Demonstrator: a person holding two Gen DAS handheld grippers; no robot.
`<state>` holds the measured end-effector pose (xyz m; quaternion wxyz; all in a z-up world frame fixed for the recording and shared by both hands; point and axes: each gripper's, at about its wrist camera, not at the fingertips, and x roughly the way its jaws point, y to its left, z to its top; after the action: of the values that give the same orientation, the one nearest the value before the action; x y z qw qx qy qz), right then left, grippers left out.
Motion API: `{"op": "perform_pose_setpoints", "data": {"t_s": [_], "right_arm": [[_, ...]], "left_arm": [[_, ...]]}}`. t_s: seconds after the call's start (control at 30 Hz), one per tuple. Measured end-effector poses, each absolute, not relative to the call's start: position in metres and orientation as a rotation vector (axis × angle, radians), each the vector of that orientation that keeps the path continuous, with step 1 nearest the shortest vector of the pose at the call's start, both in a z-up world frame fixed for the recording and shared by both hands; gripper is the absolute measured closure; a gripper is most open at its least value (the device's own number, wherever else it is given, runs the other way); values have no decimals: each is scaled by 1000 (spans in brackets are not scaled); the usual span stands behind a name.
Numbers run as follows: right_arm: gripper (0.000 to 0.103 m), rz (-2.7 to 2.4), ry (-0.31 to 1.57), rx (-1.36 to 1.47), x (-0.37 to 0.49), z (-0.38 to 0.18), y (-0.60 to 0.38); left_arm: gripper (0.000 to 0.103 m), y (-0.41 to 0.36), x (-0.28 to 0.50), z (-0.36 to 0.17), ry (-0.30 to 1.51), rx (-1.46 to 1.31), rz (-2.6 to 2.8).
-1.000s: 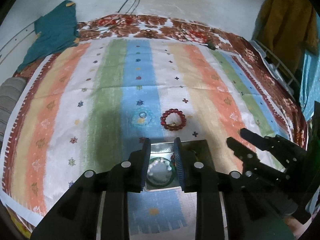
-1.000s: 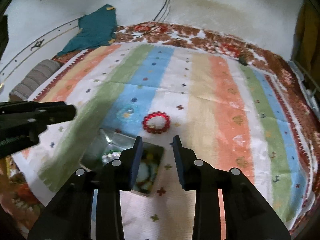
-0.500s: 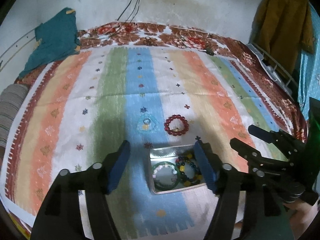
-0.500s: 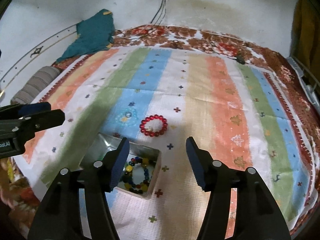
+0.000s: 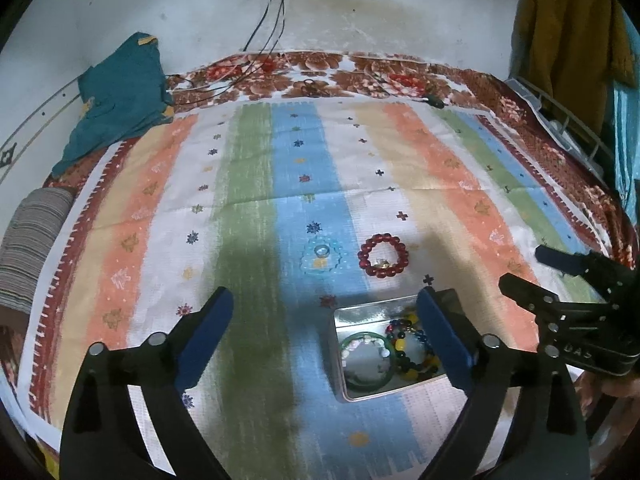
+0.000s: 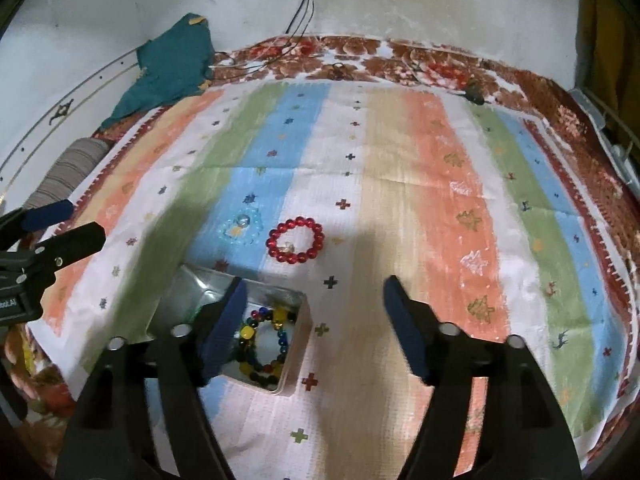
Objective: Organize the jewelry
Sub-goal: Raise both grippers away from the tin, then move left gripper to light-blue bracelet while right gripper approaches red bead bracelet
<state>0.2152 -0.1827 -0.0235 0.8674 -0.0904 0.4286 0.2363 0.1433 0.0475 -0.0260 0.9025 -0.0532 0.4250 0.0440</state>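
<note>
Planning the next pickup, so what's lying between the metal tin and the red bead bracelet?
Only bare striped cloth: in the right wrist view, nothing sits between the metal tin and the red bead bracelet.

Left gripper [image 5: 324,322] hangs above the striped cloth [image 5: 248,184], jaws spread wide, nothing between them. Metal tin [image 5: 340,354] at 5 o'clock holds a green bangle [image 5: 366,356] and a multicoloured bead bracelet [image 5: 412,354]. Red bead bracelet [image 5: 384,255] lies at 12 o'clock of the tin, apart from it. Right gripper [image 5: 520,270] at 3 o'clock, jaws parted.
</note>
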Motion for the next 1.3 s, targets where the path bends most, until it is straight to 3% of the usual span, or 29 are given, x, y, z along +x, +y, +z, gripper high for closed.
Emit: {"op": "perform_pose_setpoints", "data": {"t_s": [0.33, 1.3], "right_arm": [[21, 438, 876, -220, 230, -21, -179], [21, 451, 982, -258, 298, -66, -149]], "left_arm": [[6, 62, 158, -34, 917, -131, 119], [6, 78, 232, -83, 1064, -167, 165]]}}
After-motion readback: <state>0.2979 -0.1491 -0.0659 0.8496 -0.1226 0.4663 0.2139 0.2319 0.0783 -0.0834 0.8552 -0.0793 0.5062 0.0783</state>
